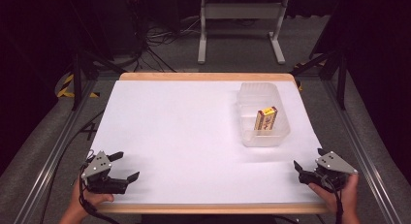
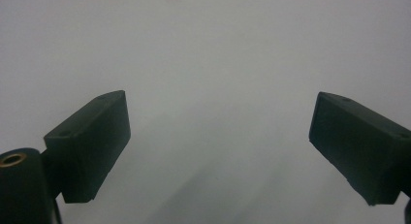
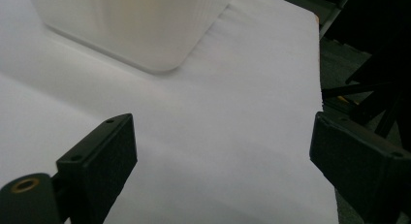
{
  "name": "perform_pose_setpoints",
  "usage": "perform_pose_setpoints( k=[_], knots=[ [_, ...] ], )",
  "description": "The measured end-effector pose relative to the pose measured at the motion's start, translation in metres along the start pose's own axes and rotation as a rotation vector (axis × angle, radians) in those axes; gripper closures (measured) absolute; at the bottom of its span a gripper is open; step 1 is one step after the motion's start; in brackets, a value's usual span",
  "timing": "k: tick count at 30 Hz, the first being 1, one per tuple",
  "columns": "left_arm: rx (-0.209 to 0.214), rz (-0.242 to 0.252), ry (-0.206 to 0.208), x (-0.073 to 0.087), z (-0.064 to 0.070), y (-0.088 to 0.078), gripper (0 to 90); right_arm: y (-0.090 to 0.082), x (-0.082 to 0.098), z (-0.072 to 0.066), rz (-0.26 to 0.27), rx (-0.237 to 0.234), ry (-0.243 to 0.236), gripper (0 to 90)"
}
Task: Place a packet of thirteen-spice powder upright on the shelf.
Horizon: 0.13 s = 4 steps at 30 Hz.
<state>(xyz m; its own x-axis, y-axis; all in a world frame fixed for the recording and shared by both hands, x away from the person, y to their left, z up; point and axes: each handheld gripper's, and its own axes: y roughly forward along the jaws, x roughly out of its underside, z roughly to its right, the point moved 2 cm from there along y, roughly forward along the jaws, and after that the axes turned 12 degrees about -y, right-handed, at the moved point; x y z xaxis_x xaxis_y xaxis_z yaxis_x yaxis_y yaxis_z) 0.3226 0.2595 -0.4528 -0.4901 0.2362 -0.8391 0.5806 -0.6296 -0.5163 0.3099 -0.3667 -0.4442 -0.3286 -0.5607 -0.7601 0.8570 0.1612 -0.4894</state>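
A clear plastic tub [image 1: 252, 94] stands on the white table [image 1: 169, 127] at the right back. In it a yellow and red box [image 1: 266, 118] leans upright. My left gripper [image 1: 127, 166] rests open near the front left corner, held by a hand, with bare white surface between its jaws [image 2: 218, 105]. Over by the front right corner my right gripper [image 1: 308, 159] is open too, with nothing in it. In the right gripper view [image 3: 220, 122] the tub [image 3: 131, 25] is ahead and to the left, well beyond the jaws.
The table's right edge [image 3: 320, 88] runs close beside my right gripper, with dark metal framing [image 3: 368, 88] past it. A white stand [image 1: 240, 20] and cables [image 1: 155, 40] lie on the floor behind the table.
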Motion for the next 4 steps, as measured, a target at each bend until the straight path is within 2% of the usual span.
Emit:
perform_pose_setpoints(
  k=[3,4],
  knots=[
    [0.001,0.002,-0.002,-0.0004,0.0009,-0.0001,8.4,-0.0001,-0.0004,0.0003,-0.001,0.003,0.006,10.0],
    [0.004,0.003,0.000,-0.0009,0.0009,0.0003,8.4,0.0001,-0.0002,0.0000,-0.006,0.011,-0.005,10.0]
  ],
)
